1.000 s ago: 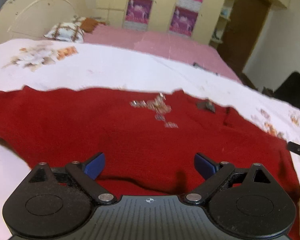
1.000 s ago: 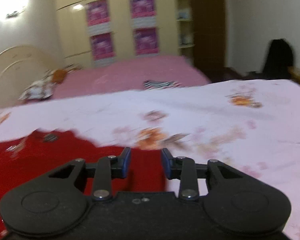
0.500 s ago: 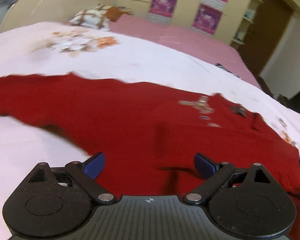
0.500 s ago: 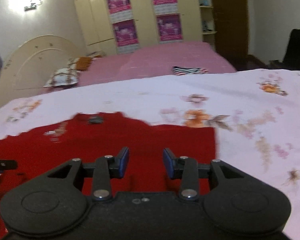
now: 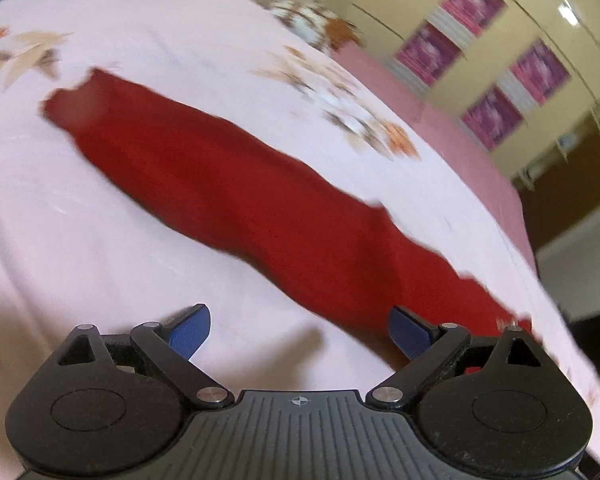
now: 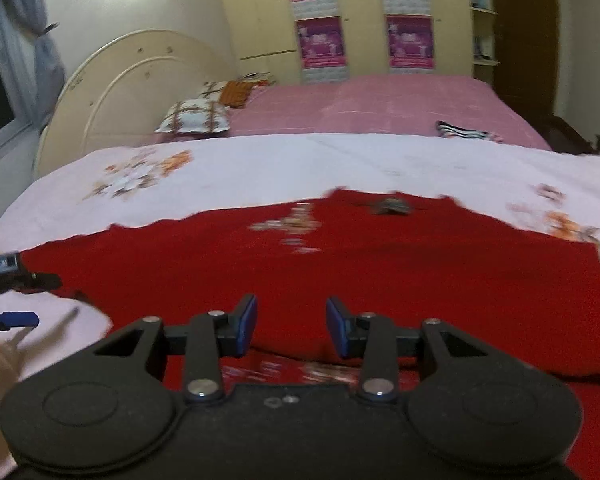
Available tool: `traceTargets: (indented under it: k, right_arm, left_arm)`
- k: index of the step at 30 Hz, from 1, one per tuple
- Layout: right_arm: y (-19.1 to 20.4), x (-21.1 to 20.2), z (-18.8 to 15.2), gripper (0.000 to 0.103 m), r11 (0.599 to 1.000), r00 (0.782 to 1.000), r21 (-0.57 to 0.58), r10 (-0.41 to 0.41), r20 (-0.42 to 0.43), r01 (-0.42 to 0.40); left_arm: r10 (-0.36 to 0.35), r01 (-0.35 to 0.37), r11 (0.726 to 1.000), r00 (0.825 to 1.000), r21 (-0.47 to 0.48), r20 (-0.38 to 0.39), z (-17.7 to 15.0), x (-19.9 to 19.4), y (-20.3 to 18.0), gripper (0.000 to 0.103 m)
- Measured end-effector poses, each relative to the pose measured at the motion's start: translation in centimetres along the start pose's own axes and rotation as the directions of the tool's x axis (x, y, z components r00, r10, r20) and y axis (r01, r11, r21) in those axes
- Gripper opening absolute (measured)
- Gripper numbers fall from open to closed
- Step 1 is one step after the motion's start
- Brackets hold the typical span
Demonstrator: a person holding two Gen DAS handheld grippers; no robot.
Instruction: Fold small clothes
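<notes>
One red knitted garment (image 6: 380, 276) lay spread on one pale pink floral bedsheet (image 6: 260, 164), its body flat across the middle of the bed and one long sleeve (image 5: 228, 184) stretched out to the side. A small pale decoration (image 6: 288, 226) sat on the chest, and a dark tag-like patch near the far edge was too blurred to identify. Beyond the sheet ran a plain pink bedcover (image 6: 380, 104) with two patterned pillows (image 6: 196, 118) at the cream headboard (image 6: 120, 92), one striped cloth (image 6: 464, 132) lying near its right edge, and four purple posters (image 6: 320, 40) on the wardrobe doors behind.

Two grippers were in play. The left gripper (image 5: 300, 330) was angled downward over the sheet and rolled so the room leaned in its view; its two blue pads stood wide apart with nothing between them, bare sheet under the left pad and the sleeve's base beside the right one. It also showed at the left edge of the right wrist view (image 6: 16, 296), jaws parted beside the garment's edge.

The right gripper (image 6: 291, 326) tilted downward over the near part of the garment. Its jaws were partly open, a moderate gap between the blue pads, with red fabric lying below but nothing pinched.
</notes>
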State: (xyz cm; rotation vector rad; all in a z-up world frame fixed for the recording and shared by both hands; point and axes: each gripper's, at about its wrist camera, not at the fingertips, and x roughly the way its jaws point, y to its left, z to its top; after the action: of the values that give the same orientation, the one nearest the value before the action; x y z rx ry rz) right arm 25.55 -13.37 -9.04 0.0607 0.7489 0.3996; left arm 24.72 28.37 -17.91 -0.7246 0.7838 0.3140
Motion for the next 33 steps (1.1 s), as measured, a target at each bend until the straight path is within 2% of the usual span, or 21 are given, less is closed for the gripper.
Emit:
traceTargets:
  k: [4,6,12,14,16,19,20,22,24,26,28,29,31,33]
  right_arm:
    - [4.1,1.9,0.5,0.038,0.999,0.999,-0.01,0.034,-0.005,-0.034]
    - [5.6,2.9,0.7,0.038,0.999,0.999,-0.022,0.042,-0.012,-0.042]
    - [8.2,4.6,1.1,0.038,0.999,0.999,-0.034,0.042,-0.012,-0.042]
    - [8.4,5.2,1.2,0.038,0.999,0.999,-0.029,0.033,-0.01,-0.033]
    - [8.4,5.5,1.3,0.038,1.0,1.0,-0.022,0.022,-0.01,-0.022]
    - [8.2,5.9,1.3,0.038,1.0,1.0,-0.02,-0.008,-0.009,0.008]
    - [8.2,6.0,1.2,0.038,1.0,1.0,-0.02,-0.017,-0.009,0.017]
    - [8.1,6.1,1.2,0.038,0.999,0.999,-0.019,-0.033,-0.006,0.033]
    - [8.0,6.3,1.0,0.038,0.998,0.999,-0.023,-0.052,-0.004,0.052]
    - [8.1,7.0,0.5,0.037,0.996,0.997,-0.043,-0.073,-0.032,0.072]
    - [8.0,8.5,-0.6,0.038,0.994,0.991,-0.072,-0.092,-0.096,0.085]
    - [8.2,8.6,-1.0,0.039,0.99,0.993,-0.106,-0.097,-0.074,0.089]
    - [8.7,8.6,-0.8,0.041,0.987,0.991,-0.134,-0.101,-0.082,0.09]
    - [7.9,7.7,-0.2,0.036,0.996,0.995,-0.07,-0.062,-0.074,0.057]
  left_arm:
    - [-0.086,0.089,0.988,0.996,-0.13,0.027,2.3,0.4,4.4,0.095]
    - [-0.117,0.122,0.98,0.992,-0.158,0.042,3.1,1.0,5.7,0.095]
    - [-0.201,0.226,0.933,0.973,-0.279,0.117,5.2,3.2,8.3,0.093]
    - [-0.196,0.232,0.921,0.97,-0.312,0.142,5.9,4.3,8.7,0.08]
    - [-0.189,0.233,0.911,0.969,-0.339,0.158,6.3,5.3,9.0,0.061]
    - [-0.17,0.217,0.909,0.972,-0.357,0.161,6.6,6.3,9.0,0.043]
    - [-0.163,0.213,0.91,0.973,-0.355,0.165,6.7,6.5,8.9,0.04]
    - [-0.162,0.215,0.918,0.97,-0.333,0.18,6.9,6.4,8.1,0.032]
    - [-0.178,0.232,0.931,0.963,-0.283,0.204,7.0,5.5,7.0,0.032]
    - [-0.207,0.25,0.952,0.95,-0.175,0.232,7.4,4.3,4.5,0.032]
    - [-0.26,0.282,0.957,0.936,-0.066,0.236,7.6,2.8,1.6,0.032]
    - [-0.286,0.297,0.955,0.93,-0.015,0.232,7.6,2.5,0.0,0.032]
    - [-0.347,0.334,0.938,0.914,0.092,0.21,7.2,1.6,-3.8,0.032]
    - [-0.412,0.378,0.903,0.897,0.205,0.159,6.4,1.2,-8.3,0.032]
